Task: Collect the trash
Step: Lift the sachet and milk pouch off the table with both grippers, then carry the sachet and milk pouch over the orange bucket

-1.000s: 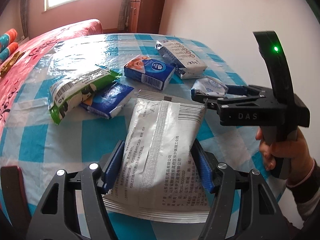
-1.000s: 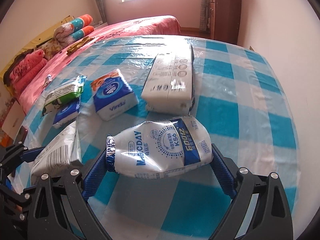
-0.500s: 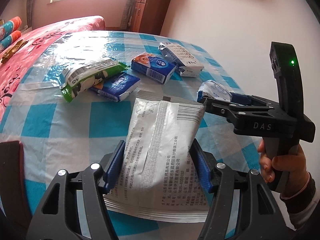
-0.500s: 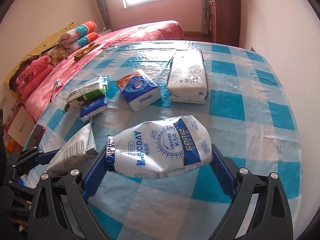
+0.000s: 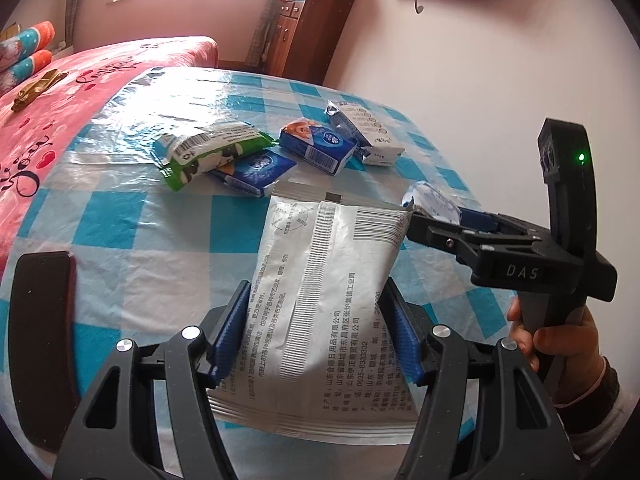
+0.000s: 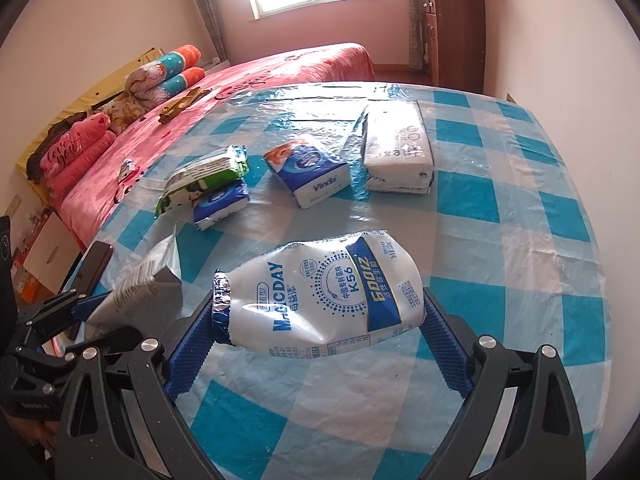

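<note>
My left gripper is shut on a flat silver-white pouch printed with black text, held above the table; it also shows in the right wrist view. My right gripper is shut on a crushed white-and-blue milk bottle, also lifted; in the left wrist view the bottle shows just past the right gripper's jaws. More trash lies farther on the table: a green-white wrapper, a small blue tissue pack, a Vinda tissue pack and a white packet.
The table has a blue-and-white checked plastic cloth. A dark phone lies at its near left edge. A pink bed stands beyond the table's left side, a wooden cabinet and the wall behind.
Both grippers have drawn back and up from the table with their loads; the remaining trash now looks farther away. Both grips are unchanged.
</note>
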### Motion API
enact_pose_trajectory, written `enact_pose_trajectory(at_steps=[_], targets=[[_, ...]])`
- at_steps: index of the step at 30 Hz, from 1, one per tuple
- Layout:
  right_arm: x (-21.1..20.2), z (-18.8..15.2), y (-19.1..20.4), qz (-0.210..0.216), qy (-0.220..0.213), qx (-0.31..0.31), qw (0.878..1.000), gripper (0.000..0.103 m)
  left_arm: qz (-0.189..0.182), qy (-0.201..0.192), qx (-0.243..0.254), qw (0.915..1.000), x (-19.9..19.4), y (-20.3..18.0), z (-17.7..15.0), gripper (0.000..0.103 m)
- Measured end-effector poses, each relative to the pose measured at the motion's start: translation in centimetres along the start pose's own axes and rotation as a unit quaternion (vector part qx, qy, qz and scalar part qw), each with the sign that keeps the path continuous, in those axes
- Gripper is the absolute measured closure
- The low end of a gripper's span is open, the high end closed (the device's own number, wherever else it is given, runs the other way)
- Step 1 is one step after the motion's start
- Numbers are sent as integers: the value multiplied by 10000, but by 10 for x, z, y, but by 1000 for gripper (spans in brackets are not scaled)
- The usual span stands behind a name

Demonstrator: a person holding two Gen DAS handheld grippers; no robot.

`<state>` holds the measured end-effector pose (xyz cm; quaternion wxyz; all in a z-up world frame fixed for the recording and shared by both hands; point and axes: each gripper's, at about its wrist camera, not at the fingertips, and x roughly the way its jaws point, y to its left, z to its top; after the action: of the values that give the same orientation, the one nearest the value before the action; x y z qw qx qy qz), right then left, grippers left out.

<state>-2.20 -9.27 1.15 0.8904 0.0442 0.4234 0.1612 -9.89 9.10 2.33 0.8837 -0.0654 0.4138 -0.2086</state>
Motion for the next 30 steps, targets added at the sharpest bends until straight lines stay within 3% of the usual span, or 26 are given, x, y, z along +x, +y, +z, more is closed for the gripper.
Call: enact_pose_trajectory(at_steps=[30], targets=[[-14,11,84,793,-3,-359,9962,10,183,-870,-446,9950,-97,48,-13,38]])
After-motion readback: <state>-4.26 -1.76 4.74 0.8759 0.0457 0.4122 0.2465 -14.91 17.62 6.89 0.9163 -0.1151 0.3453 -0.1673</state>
